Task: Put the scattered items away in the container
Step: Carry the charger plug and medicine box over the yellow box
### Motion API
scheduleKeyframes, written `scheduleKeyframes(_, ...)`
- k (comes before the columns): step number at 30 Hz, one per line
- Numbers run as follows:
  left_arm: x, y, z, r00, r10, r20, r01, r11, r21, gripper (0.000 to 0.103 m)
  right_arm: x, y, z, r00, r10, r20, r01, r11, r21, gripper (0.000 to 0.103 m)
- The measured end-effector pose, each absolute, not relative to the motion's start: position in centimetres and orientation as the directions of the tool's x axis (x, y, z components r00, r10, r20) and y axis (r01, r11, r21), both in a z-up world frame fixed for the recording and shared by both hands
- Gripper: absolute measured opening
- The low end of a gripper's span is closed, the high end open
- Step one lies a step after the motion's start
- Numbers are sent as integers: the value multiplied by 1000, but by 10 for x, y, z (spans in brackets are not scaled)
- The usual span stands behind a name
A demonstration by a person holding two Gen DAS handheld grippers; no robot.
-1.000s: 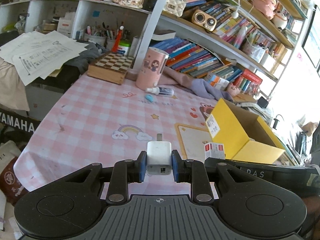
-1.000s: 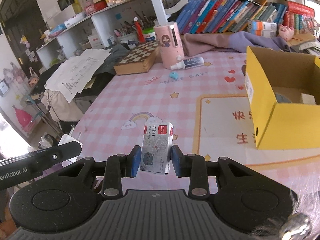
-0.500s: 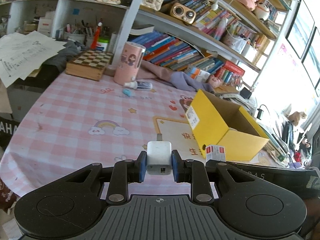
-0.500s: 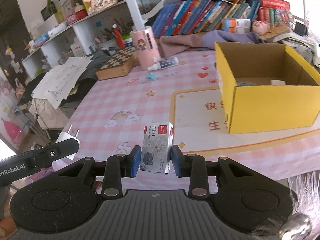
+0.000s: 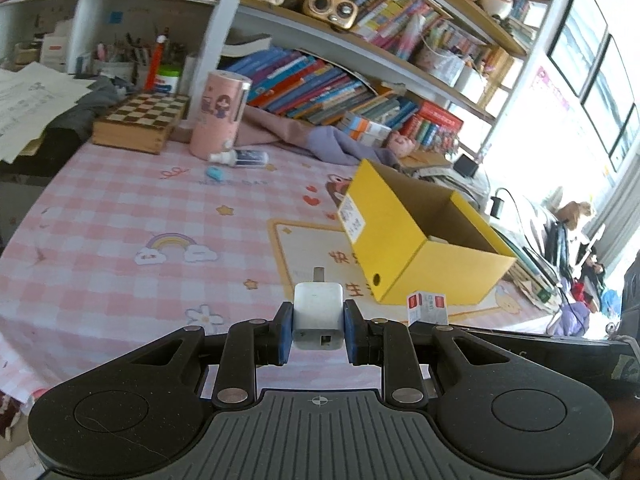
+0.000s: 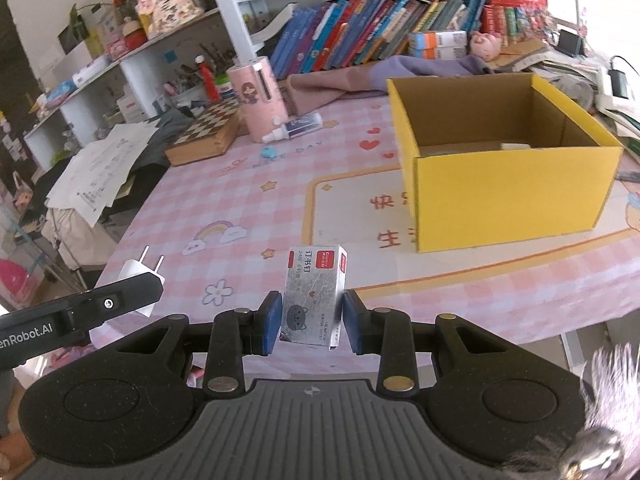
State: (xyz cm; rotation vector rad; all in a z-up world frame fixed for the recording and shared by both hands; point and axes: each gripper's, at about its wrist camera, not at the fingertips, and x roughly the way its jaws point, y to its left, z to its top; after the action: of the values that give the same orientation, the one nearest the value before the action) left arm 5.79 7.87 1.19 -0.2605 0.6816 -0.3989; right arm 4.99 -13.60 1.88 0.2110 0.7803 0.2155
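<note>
Left gripper grips a white plug between its blue pads, prongs pointing away. Right gripper is clamped on a small staple box, held upright. Both hang above the near edge of the pink checked cloth, short of the open yellow box. Beyond the box's left side, near the pink cylinder, lie a spray bottle and a blue bit. A chessboard sits left of the cylinder.

Crowded bookshelves behind pink checked tablecloth, bright windows at right
</note>
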Motion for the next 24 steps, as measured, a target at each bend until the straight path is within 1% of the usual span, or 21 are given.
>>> scheduleKeyframes(13,77,20,13,630,-545,-553,423,838,-344,24,38,-196,19,728,153,-668,57,958,281,31)
scheduleKeyframes(24,90,-16,14,590,-593,-547,500,801,-329,24,39,-229,21,742,92,-664,130,952,276,31)
